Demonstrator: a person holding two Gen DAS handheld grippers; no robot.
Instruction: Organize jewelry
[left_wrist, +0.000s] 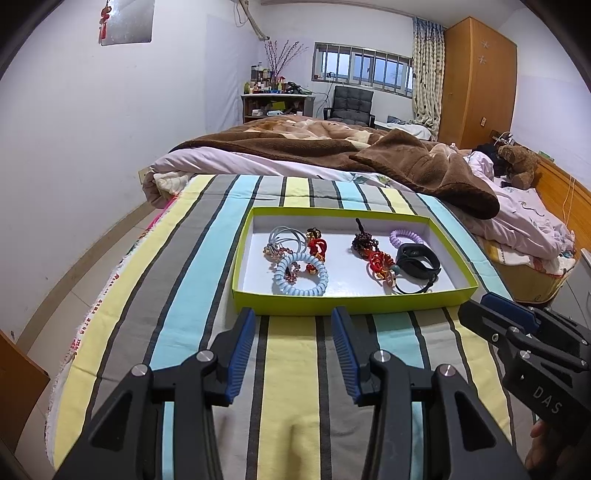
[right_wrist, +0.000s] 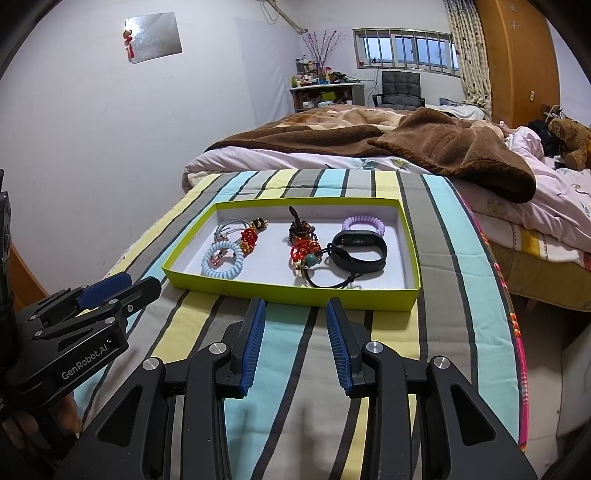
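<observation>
A lime-green shallow tray (left_wrist: 347, 300) (right_wrist: 295, 293) with a white floor lies on the striped cloth. In it lie a light-blue coil band (left_wrist: 300, 277) (right_wrist: 221, 264), a purple coil band (left_wrist: 405, 238) (right_wrist: 361, 223), a black fitness band (left_wrist: 419, 260) (right_wrist: 360, 249), red bead charms (left_wrist: 380, 264) (right_wrist: 301, 251) and a dark bead piece (left_wrist: 364, 240). My left gripper (left_wrist: 293, 317) is open and empty, just short of the tray's near wall. My right gripper (right_wrist: 295, 308) is open and empty, also at the near wall; it shows at the right of the left wrist view (left_wrist: 476, 306).
A striped cloth (left_wrist: 288, 387) (right_wrist: 303, 369) covers the bed end. A brown blanket (left_wrist: 406, 158) and pink quilt (left_wrist: 524, 221) lie behind the tray. A teddy bear (left_wrist: 519, 162) sits far right. The bed edge drops to the floor on the left (left_wrist: 92, 258).
</observation>
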